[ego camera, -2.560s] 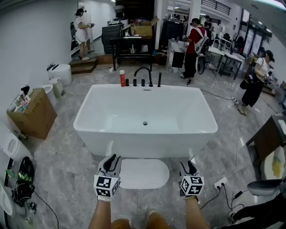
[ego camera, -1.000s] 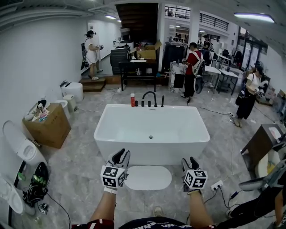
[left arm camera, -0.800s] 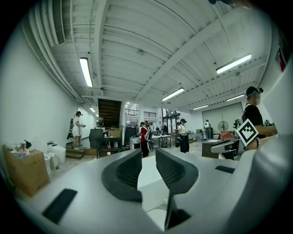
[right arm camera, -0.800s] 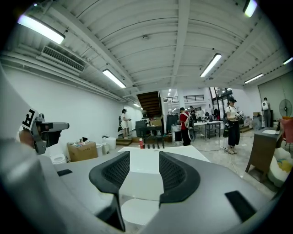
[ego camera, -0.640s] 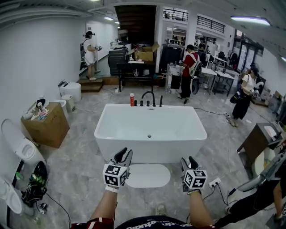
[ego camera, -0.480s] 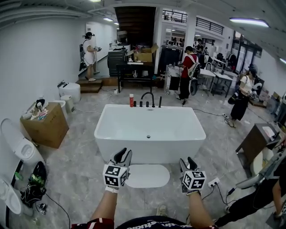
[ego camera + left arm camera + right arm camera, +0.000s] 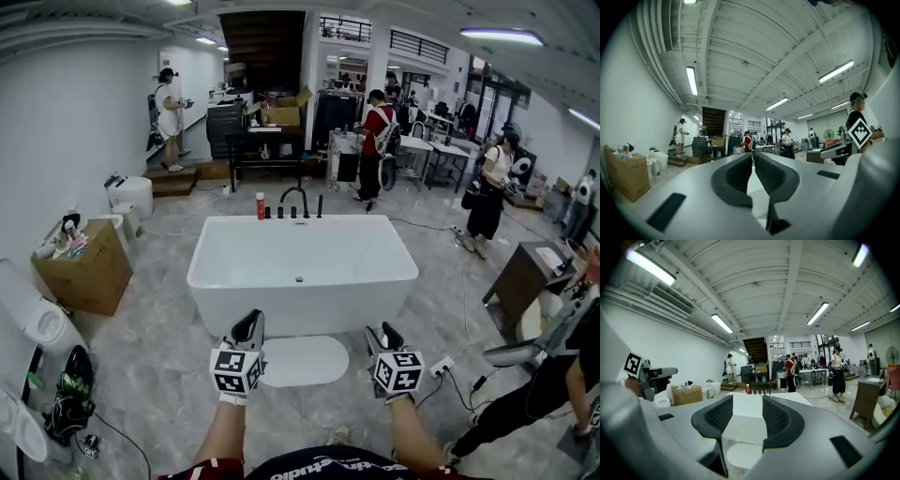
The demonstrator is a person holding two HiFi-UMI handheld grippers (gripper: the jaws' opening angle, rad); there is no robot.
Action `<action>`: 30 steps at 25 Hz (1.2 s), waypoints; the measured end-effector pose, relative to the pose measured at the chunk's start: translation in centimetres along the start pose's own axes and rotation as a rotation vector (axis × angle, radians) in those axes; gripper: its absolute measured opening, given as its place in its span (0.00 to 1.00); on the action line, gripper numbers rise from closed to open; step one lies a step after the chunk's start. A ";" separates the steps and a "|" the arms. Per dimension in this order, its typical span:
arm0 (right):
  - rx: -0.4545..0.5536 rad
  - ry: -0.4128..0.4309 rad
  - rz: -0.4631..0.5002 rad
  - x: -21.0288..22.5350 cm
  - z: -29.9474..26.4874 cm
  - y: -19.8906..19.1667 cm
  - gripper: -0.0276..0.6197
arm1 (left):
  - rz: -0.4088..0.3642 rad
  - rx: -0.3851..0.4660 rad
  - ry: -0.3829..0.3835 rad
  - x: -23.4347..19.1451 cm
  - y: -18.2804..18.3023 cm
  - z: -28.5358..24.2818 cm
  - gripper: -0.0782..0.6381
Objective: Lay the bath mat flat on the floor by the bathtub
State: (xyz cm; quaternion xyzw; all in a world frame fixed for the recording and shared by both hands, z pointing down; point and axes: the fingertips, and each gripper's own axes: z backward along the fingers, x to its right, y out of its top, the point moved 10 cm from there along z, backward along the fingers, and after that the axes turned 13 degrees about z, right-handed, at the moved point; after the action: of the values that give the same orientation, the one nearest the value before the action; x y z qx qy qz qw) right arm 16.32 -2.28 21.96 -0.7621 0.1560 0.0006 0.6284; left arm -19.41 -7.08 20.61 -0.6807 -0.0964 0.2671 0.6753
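Note:
A white oval bath mat (image 7: 305, 361) lies flat on the grey marble floor against the near side of the white bathtub (image 7: 302, 298). In the head view my left gripper (image 7: 249, 324) hovers over the mat's left end and my right gripper (image 7: 378, 333) is just past its right end, both held above the floor. The left gripper (image 7: 753, 157) has its jaws closed together with nothing in them. The right gripper (image 7: 743, 416) is open and empty; the mat (image 7: 743, 454) and the tub (image 7: 745, 420) show between its jaws.
A black faucet (image 7: 293, 200) and a red bottle (image 7: 260, 206) stand at the tub's far rim. A cardboard box (image 7: 80, 272) and a toilet (image 7: 37, 323) are at the left. A power strip (image 7: 441, 367) with cables and a wooden cabinet (image 7: 520, 281) are at the right. People stand far behind.
The head view has risen and drifted, so the tub looks farther off. Both grippers stay beside the mat, which has not moved.

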 end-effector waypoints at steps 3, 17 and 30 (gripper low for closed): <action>0.011 -0.001 -0.010 0.2 0.3 0.1 0.37 | 0.010 0.010 0.009 0.6 -0.1 -0.1 0.15; 0.112 -0.026 -0.033 0.4 1.6 1.9 0.22 | 0.006 0.047 -0.007 1.4 1.0 0.1 0.14; 0.127 -0.019 -0.046 0.0 2.3 2.4 0.12 | 0.006 0.036 -0.012 1.7 0.7 0.9 0.14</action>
State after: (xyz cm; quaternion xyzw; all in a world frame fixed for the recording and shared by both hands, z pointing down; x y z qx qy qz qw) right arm 16.19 -0.47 19.19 -0.7242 0.1322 -0.0168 0.6766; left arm -18.65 -5.50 19.59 -0.6670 -0.0938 0.2750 0.6860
